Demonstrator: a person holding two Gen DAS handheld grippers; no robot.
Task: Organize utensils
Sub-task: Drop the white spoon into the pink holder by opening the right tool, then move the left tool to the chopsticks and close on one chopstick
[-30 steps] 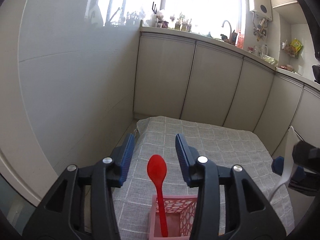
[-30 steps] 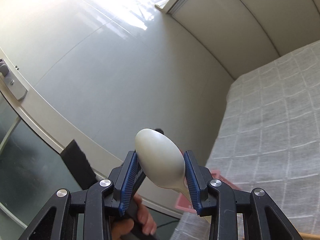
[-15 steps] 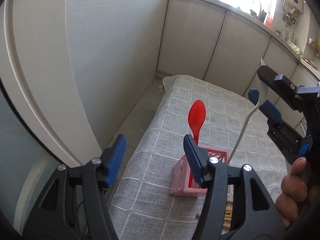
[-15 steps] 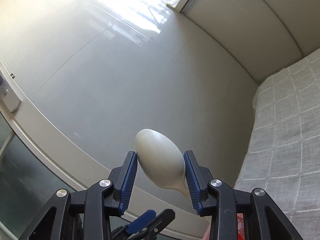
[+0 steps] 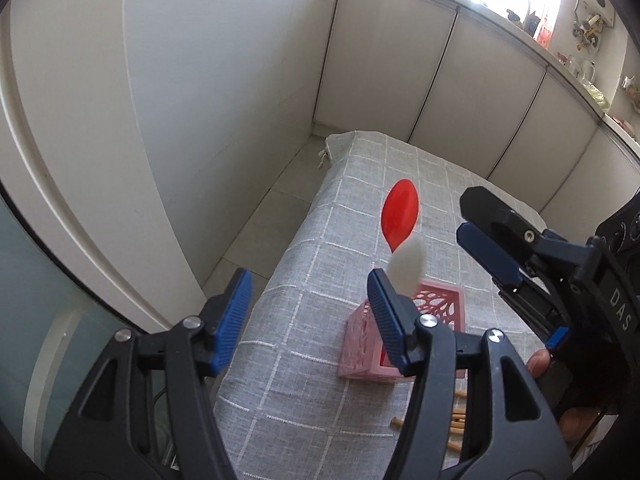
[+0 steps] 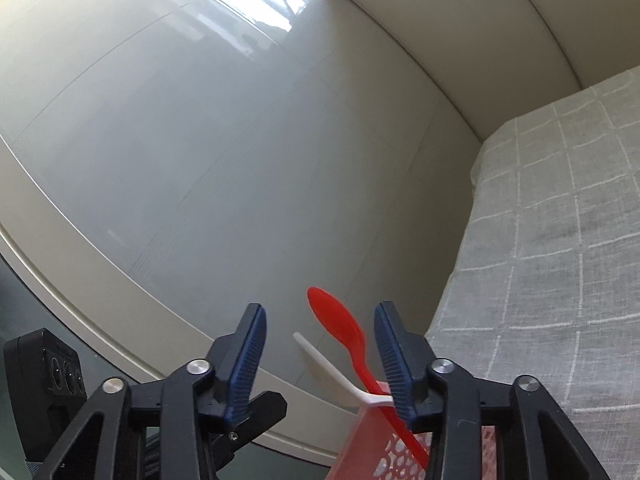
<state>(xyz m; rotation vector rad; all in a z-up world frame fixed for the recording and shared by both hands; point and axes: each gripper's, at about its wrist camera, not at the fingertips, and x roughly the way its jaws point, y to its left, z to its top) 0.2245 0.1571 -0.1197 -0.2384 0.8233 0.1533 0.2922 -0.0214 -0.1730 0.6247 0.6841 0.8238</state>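
A red spoon (image 5: pixel 400 216) stands upright in the pink lattice basket (image 5: pixel 440 308) on the grey checked cloth. A white spoon (image 5: pixel 406 270), blurred, sits just in front of it above the basket. My left gripper (image 5: pixel 312 316) is open and holds nothing, hovering on the near left of the basket. In the right wrist view my right gripper (image 6: pixel 320 360) has its jaws opening. The white spoon (image 6: pixel 332 368) is loose between them, beside the red spoon (image 6: pixel 340 324), with the basket (image 6: pixel 368 448) below. The right gripper (image 5: pixel 490 268) also shows on the right in the left wrist view.
Several wooden chopsticks (image 5: pixel 456 432) lie on the cloth near the basket. A hand (image 5: pixel 540 360) grips the right tool. The cloth-covered table (image 5: pixel 380 160) ends at a drop to the tiled floor on the left. White cabinets (image 5: pixel 440 80) stand behind.
The right gripper's jaws have parted and let go of the white spoon, which has dropped toward the basket beside the red spoon. The left gripper has tipped downward and its jaws have widened.
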